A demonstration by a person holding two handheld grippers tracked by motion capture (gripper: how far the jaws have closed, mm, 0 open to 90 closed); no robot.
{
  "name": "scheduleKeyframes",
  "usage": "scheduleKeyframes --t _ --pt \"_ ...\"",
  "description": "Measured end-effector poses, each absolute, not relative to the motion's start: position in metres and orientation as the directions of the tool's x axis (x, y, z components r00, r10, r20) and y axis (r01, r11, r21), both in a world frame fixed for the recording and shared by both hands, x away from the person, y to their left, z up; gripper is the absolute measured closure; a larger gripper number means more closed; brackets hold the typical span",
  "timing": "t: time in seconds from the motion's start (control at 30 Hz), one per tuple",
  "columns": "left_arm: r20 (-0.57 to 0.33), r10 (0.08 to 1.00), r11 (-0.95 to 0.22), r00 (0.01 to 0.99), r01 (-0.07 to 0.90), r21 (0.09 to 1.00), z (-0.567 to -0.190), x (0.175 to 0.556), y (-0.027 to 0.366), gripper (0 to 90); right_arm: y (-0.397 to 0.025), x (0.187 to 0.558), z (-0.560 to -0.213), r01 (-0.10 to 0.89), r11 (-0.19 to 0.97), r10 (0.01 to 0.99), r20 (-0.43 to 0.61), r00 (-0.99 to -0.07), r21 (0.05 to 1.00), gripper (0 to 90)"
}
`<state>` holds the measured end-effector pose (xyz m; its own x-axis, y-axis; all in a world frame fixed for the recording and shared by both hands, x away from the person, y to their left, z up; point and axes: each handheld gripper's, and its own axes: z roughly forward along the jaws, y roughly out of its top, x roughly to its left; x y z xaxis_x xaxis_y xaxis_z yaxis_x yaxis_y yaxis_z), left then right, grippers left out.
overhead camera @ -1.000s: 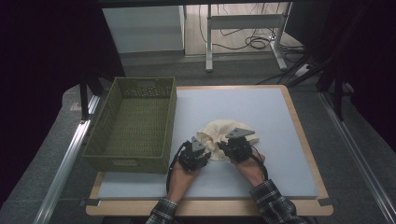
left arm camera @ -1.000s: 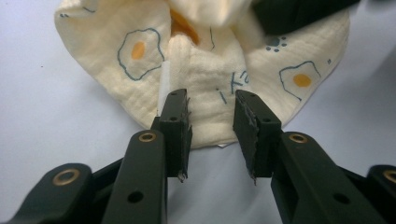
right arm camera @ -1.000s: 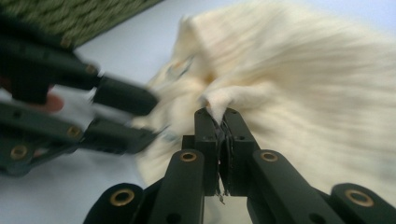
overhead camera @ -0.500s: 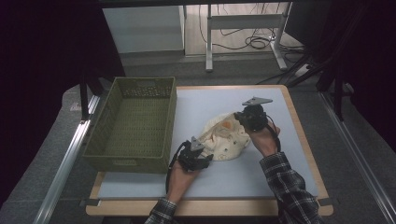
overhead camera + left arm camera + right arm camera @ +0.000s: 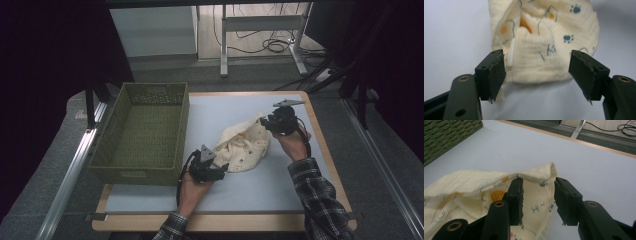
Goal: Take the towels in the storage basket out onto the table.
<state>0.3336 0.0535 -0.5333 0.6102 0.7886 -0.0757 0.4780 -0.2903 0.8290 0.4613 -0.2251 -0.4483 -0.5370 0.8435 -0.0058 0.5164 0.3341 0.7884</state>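
My left tool [image 5: 537, 75] is spread wide, its jaws standing apart on either side of the near edge of the cream cloth [image 5: 544, 42] without touching it. In the high view that tool [image 5: 207, 167] sits at the cloth's near-left end, close to me.

My right tool [image 5: 537, 200] is part open, straddling the far corner of the cloth [image 5: 499, 185]; one pad looks tucked just under the raised hem, the other stands clear beside it, so I judge it grips nothing. From above, the right tool [image 5: 281, 121] is at the far-right tip of the cloth [image 5: 243, 147].

The cloth lies bunched in the middle of the pale surface [image 5: 320, 165], printed with small paws and egg shapes, just right of the green basket [image 5: 142, 132].

What worries me: if I close the right tool now, I may catch only the thin hem and it slips out when I pull. On the left, the folds are layered, so closing there could pinch several layers and leave the cloth twisted instead of flat. Pulling unevenly would drag the whole bundle across the surface.
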Motion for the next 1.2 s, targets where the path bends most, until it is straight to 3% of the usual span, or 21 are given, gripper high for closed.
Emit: scheduleKeyframes --t 0.23,0.4,0.5,0.57,0.7,0.77,1.2 --pt "-0.049 0.822 -0.261 0.567 0.452 0.853 -0.523 0.335 0.055 28.3 -0.249 0.438 -0.458 0.536 0.328 0.839 0.021 -0.544 0.778 50.2" --pt "-0.051 0.851 -0.264 0.523 0.509 0.819 -0.533 0.347 0.058 29.3 -0.257 0.427 -0.487 0.581 0.319 0.839 0.061 -0.54 0.749 47.5" --pt "-0.053 0.857 -0.279 0.513 0.547 0.789 -0.539 0.355 0.054 34.9 -0.256 0.428 -0.506 0.606 0.313 0.84 0.086 -0.537 0.731 47.5" --pt "-0.05 0.857 -0.29 0.512 0.561 0.775 -0.54 0.358 0.053 44.1 -0.254 0.429 -0.514 0.615 0.306 0.839 0.099 -0.535 0.727 55.6" --pt "-0.062 0.828 -0.32 0.557 0.561 0.764 -0.539 0.362 0.05 71.8 -0.249 0.43 -0.52 0.615 0.312 0.83 0.106 -0.547 0.724 86.1" --pt "-0.054 0.824 -0.326 0.563 0.55 0.769 -0.537 0.359 0.051 80.7 -0.247 0.426 -0.517 0.598 0.34 0.827 0.072 -0.557 0.725 87.8" --pt "-0.127 0.757 -0.313 0.641 0.527 0.79 -0.502 0.316 0.063 83.0 -0.285 0.352 -0.476 0.563 0.366 0.809 0.044 -0.586 0.741 88.0"
